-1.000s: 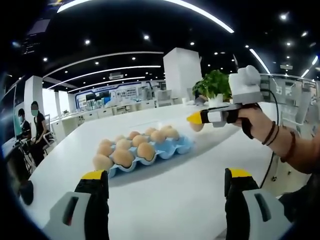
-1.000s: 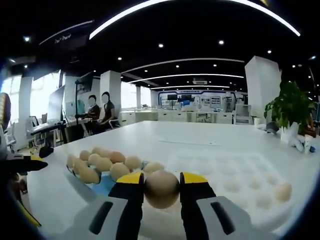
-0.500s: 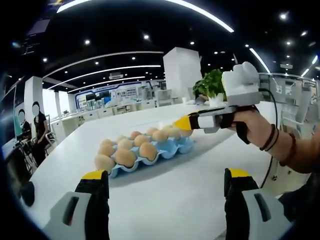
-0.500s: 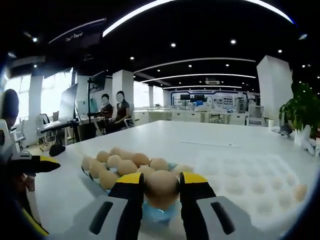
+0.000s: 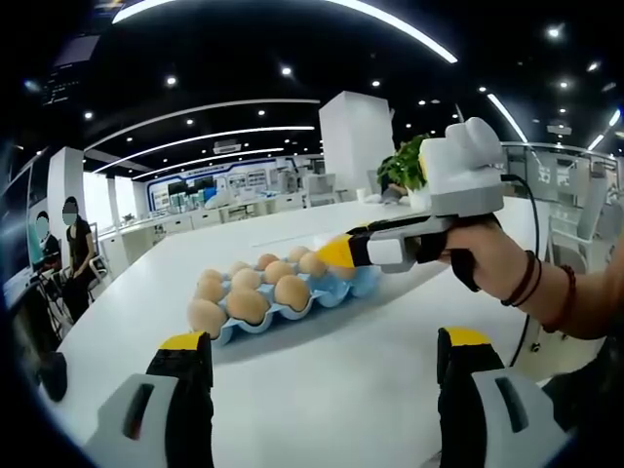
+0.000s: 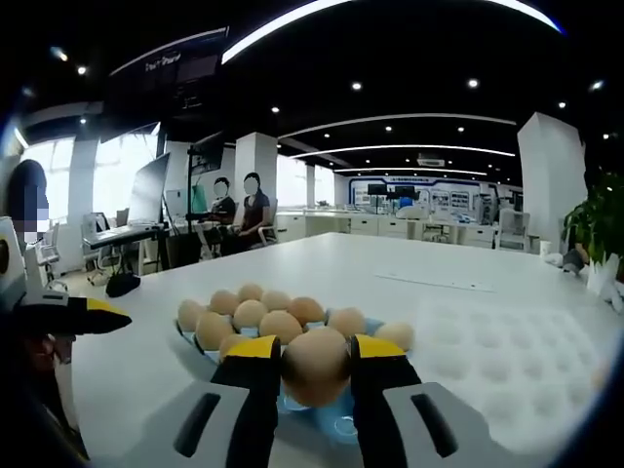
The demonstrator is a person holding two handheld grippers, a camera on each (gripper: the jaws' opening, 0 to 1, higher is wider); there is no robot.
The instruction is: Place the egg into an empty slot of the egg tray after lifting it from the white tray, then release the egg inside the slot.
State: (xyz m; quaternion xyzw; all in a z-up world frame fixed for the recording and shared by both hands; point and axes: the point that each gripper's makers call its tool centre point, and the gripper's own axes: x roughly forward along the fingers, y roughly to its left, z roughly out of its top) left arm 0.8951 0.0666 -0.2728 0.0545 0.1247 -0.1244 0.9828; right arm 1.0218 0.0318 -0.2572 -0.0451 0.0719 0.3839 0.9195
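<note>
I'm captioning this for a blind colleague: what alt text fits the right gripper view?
The right gripper holds a brown egg between its yellow-tipped jaws, just above the near edge of a blue egg tray mostly filled with eggs, on a white table. A white tray lies to the right.
</note>
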